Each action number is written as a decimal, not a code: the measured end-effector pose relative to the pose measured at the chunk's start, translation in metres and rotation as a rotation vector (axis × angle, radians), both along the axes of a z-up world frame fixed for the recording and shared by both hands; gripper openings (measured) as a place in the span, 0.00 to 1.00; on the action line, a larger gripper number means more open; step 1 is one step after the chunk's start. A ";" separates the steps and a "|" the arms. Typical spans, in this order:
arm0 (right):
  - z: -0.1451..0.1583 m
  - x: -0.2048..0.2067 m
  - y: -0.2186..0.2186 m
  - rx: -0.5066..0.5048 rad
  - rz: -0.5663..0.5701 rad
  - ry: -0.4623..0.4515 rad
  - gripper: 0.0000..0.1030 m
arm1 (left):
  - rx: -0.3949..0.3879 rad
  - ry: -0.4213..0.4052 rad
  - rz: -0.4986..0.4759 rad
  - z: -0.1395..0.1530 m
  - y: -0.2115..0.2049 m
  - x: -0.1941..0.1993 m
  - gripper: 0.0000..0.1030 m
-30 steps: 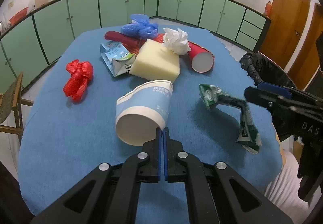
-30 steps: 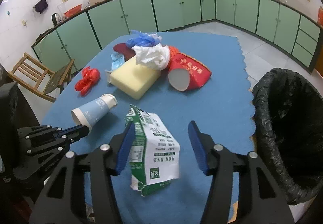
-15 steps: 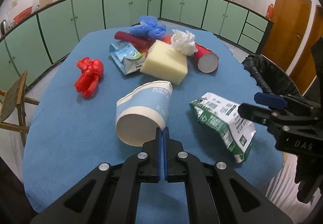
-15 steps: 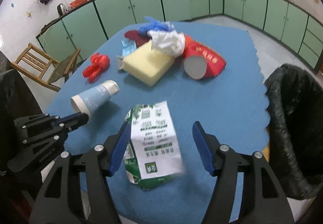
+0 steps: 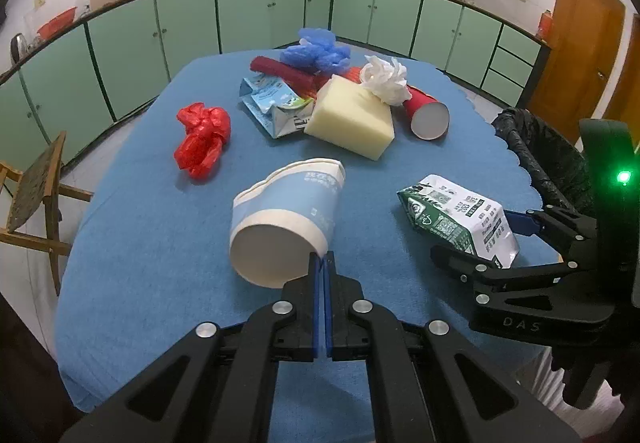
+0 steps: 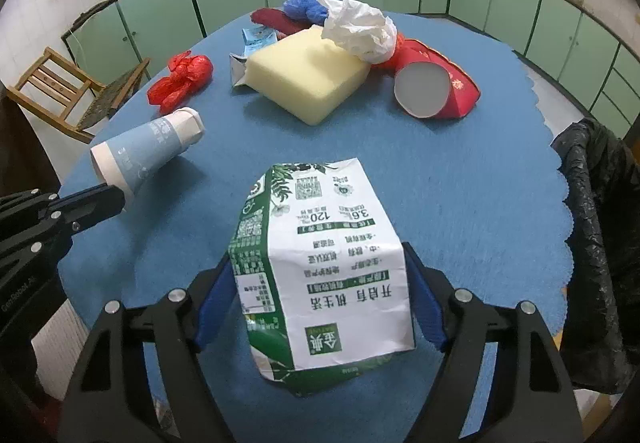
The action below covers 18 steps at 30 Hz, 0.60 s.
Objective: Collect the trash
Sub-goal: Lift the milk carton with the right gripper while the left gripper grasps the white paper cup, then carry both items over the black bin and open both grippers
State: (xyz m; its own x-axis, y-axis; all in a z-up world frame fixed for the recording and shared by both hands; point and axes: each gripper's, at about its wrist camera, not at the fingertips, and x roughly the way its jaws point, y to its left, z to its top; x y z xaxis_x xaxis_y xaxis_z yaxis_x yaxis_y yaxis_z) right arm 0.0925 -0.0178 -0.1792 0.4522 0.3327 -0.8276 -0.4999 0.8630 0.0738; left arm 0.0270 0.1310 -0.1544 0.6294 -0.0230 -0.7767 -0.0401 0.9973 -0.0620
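Milk carton (image 6: 320, 267), green and white and crumpled, fills the lower centre of the right wrist view, lying lengthwise between the fingers of the right gripper (image 6: 320, 307); the blue pads sit against its two flanks, so the gripper is closed about the carton's width and appears to have hold of it, probably because the flattened sides give the only firm purchase. At the right edge of that view the black bin bag (image 6: 600, 243) gapes just beyond the worktop (image 6: 480, 183), which suggests why the carton is held there: the bag is the nearest drop. In the left wrist view the left gripper (image 5: 322, 271) occupies the bottom centre with its fingers pressed together and nothing between them, its tips just beside the rim of the tipped blue paper cup (image 5: 288, 219) (whether they touch it I cannot tell). Further up lie the red plastic bag (image 5: 202, 139), yellow sponge (image 5: 352, 119), white crumpled paper (image 5: 386, 79) and red cup (image 5: 428, 117), uncollected.
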 end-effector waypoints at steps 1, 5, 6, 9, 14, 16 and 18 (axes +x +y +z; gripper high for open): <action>0.001 0.000 -0.001 0.007 0.004 0.001 0.72 | 0.002 -0.002 -0.003 0.000 -0.001 0.000 0.02; 0.017 0.000 -0.012 0.049 -0.014 -0.032 0.71 | -0.001 -0.018 -0.017 0.005 -0.006 0.002 0.02; 0.023 0.001 -0.016 0.059 -0.021 -0.039 0.71 | -0.001 -0.029 -0.023 0.009 -0.009 0.003 0.02; 0.040 0.004 -0.028 0.080 -0.040 -0.065 0.71 | -0.003 -0.054 -0.043 0.017 -0.016 0.006 0.02; 0.067 0.010 -0.050 0.119 -0.076 -0.119 0.71 | -0.014 -0.089 -0.076 0.033 -0.030 0.016 0.02; 0.079 0.011 -0.061 0.124 -0.094 -0.148 0.71 | -0.016 -0.105 -0.095 0.039 -0.037 0.021 0.02; 0.090 0.015 -0.076 0.131 -0.125 -0.176 0.71 | -0.018 -0.123 -0.126 0.046 -0.047 0.029 0.02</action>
State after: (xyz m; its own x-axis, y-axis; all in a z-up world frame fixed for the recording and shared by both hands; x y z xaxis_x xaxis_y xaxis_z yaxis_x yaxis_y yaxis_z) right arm 0.1074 -0.0940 -0.0894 0.6301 0.3642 -0.6859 -0.4050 0.9077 0.1099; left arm 0.0560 0.0835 -0.1083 0.7112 -0.1204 -0.6926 0.0939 0.9927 -0.0762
